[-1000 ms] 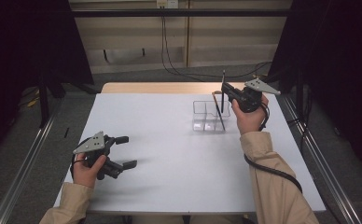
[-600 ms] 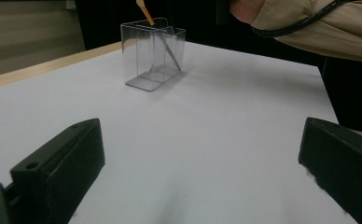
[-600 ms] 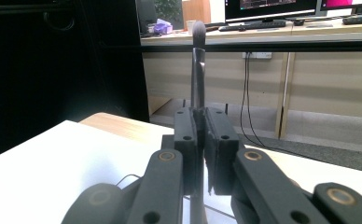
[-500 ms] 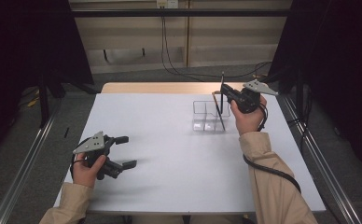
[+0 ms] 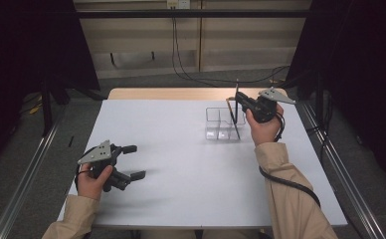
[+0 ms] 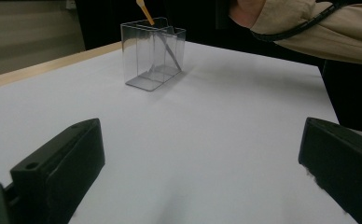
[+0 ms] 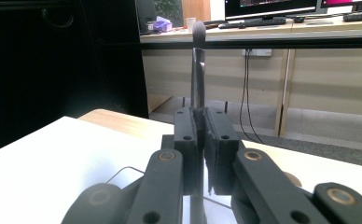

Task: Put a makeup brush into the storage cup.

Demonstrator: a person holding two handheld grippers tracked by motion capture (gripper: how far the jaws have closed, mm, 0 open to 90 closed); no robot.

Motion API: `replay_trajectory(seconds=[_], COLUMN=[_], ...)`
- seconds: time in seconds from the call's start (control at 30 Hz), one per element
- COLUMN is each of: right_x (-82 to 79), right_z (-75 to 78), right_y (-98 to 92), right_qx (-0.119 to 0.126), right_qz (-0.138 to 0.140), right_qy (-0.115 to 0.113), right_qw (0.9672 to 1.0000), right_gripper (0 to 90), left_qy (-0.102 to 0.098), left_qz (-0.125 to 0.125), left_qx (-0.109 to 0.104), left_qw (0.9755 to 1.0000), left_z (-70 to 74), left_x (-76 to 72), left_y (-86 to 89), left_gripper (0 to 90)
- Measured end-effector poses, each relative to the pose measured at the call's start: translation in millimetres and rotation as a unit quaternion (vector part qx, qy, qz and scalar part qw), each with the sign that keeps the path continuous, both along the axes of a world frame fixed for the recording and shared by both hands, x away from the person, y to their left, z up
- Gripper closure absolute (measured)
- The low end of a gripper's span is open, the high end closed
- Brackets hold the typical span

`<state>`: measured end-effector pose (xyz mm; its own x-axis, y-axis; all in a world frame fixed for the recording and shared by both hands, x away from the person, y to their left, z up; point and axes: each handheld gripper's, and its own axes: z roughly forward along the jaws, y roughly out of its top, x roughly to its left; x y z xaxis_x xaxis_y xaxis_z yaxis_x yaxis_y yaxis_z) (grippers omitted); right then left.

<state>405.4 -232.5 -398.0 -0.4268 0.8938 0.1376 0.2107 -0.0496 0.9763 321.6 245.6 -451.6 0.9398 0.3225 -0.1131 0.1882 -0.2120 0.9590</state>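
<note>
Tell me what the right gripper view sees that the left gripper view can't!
The right gripper view alone sees the brush, bristles up, pinched in closed black jaws, with monitors on a desk behind. The left gripper view alone sees open jaws over bare table, a beige sleeve, and the whole clear box with an orange-tipped stick inside. Both share the white table.
</note>
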Motion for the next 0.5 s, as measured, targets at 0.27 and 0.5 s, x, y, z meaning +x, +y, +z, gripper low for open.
replay_trajectory(seconds=[0.27,0.5], right_x=[-2.4,-4.4], right_z=[-4.4,-5.2], right_y=[-0.4,-0.9], right_qx=[-0.001,-0.001], right_qz=[0.001,0.003], right_qy=[0.001,0.001], right_qw=[1.0000,1.0000], right_gripper=[84.4,84.5], left_qy=[0.001,0.001], left_qz=[0.000,0.001], left_qx=[-0.001,-0.002], left_qw=[1.0000,1.0000], left_z=[0.4,0.7], left_x=[-0.4,-0.5], left_y=[0.2,-0.1], left_gripper=[0.3,0.3])
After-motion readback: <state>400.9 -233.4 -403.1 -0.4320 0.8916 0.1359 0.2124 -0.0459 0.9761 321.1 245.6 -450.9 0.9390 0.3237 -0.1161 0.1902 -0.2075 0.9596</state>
